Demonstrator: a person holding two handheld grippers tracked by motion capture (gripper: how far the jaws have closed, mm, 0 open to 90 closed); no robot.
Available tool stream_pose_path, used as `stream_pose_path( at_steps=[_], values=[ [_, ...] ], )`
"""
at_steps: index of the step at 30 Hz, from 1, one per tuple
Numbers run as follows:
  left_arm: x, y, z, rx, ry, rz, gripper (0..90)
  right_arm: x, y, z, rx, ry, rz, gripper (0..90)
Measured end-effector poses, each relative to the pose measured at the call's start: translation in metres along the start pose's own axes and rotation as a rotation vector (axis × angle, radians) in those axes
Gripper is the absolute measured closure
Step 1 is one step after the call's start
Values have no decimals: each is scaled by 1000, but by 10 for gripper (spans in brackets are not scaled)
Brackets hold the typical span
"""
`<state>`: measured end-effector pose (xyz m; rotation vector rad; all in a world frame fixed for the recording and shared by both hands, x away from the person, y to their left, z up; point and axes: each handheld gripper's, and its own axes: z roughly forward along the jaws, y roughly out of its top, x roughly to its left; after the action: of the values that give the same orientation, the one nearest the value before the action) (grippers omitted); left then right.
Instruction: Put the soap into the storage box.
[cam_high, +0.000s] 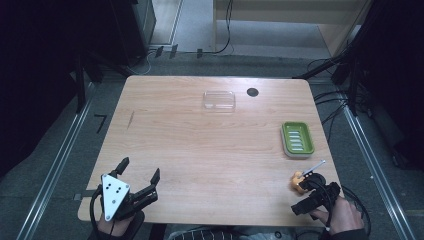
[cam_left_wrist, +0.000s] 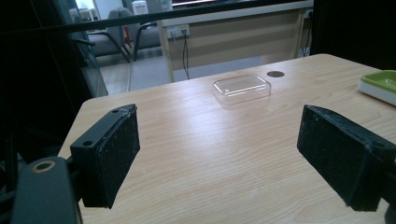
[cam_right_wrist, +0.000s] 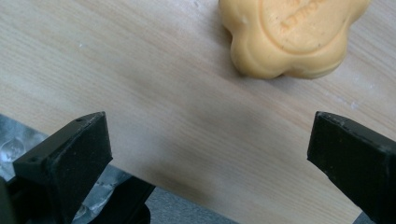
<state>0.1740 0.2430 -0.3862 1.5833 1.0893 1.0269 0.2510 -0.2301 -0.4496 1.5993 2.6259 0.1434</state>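
From my remote seat, I start at the left: the left tongs (cam_high: 141, 169) hover over the near-left corner of the tabletop (cam_high: 200, 150), jaws spread wide with nothing between them. In the left gripper view they point across bare wood toward the clear plastic lid (cam_left_wrist: 242, 87) lying near the far edge, just beside a small dark hole (cam_left_wrist: 275, 73) in the board. I judge this hand is simply parked out of the way, ready for later work.

Moving rightward, the green soap dish (cam_high: 297, 138) sits near the right edge, well apart from the lid; its ribbed tray faces up, and I take it as a likely home for the soap.

At the near-right corner lies the orange soap bar (cam_high: 298, 182), flower-shaped with a stamped top, flat on the wood close to the edge. A thin white stick (cam_high: 316, 166) lies just beyond it. The right tongs (cam_high: 306, 186) are right at the soap, and in the right gripper view the jaws stand wide apart, empty, with the soap (cam_right_wrist: 292, 35) ahead of them and not yet between them. I read this as lining up a grasp; the wide spread suits the bar's breadth.
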Motion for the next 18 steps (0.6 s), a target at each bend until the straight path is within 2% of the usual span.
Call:
stream_pose_path(
  at_steps=[18],
  values=[
    [0, 0, 0, 0, -2, 1, 136, -11, 16, 7, 23, -5, 3, 0]
  ],
)
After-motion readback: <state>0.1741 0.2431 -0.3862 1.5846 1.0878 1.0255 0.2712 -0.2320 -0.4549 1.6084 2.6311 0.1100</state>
